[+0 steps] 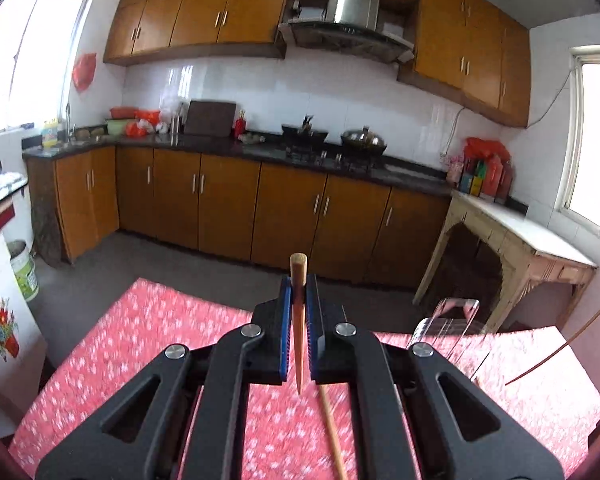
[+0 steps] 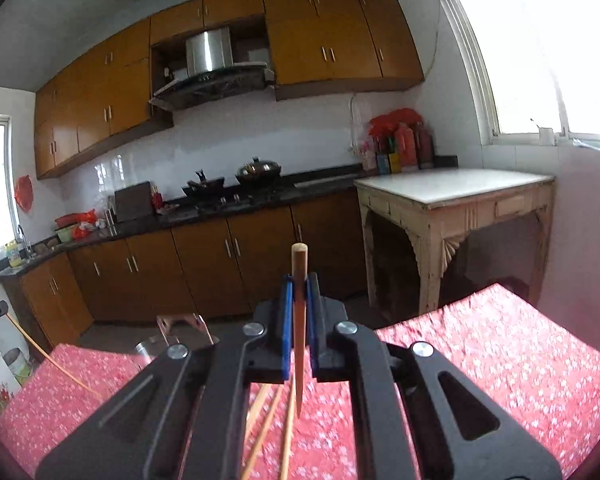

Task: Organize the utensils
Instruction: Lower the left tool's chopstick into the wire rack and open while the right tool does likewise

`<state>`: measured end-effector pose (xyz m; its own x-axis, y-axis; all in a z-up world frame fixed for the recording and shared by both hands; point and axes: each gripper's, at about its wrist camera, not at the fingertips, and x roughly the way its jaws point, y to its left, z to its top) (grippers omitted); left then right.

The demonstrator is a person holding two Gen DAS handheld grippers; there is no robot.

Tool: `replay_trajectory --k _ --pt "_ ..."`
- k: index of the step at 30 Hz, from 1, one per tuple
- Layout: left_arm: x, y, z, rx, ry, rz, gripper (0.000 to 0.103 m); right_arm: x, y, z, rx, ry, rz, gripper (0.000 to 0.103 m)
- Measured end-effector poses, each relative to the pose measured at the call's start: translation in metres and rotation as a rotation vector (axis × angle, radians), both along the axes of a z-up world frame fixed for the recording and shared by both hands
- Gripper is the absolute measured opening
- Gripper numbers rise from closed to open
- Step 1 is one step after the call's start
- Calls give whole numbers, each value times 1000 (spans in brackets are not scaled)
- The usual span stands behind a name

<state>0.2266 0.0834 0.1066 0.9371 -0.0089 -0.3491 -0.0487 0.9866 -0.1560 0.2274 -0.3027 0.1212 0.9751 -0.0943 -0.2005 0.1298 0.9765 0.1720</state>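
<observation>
Orange-brown wooden cabinets with slim metal handles [image 1: 204, 200] fill the upper half of both views, under a glossy dark stone counter [image 1: 260, 150]. Below them, across the lower frame, spreads a table in a red cloth with small white flowers [image 1: 148, 340]. At right of the right view stands a worn cream wooden side table with a pale slab top [image 2: 452, 188]. The black left gripper [image 1: 299, 292], lower centre, is clamped by its blue ribbed pads on a round, tapering reddish-brown wooden chopstick [image 1: 299, 280]. The black right gripper [image 2: 299, 292] likewise pinches a second matching reddish-brown chopstick [image 2: 299, 276]. Loose pale bamboo chopsticks [image 2: 268, 420] lie on the cloth beneath.
</observation>
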Motion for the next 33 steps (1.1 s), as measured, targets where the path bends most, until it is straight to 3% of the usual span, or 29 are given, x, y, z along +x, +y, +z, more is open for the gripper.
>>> replay_trajectory --k 6,12,19,33 --pt "-4 -25 66 -32 -110 -44 7 10 11 64 43 -98 71 8" --pt "1 -56 95 -107 -166 -129 7 31 31 79 49 -112 144 8" --pt "32 -92 61 -108 -79 -180 7 59 52 59 65 -44 204 8" --pt "77 -102 5 -84 92 -176 7 115 66 -4 81 158 232 8"
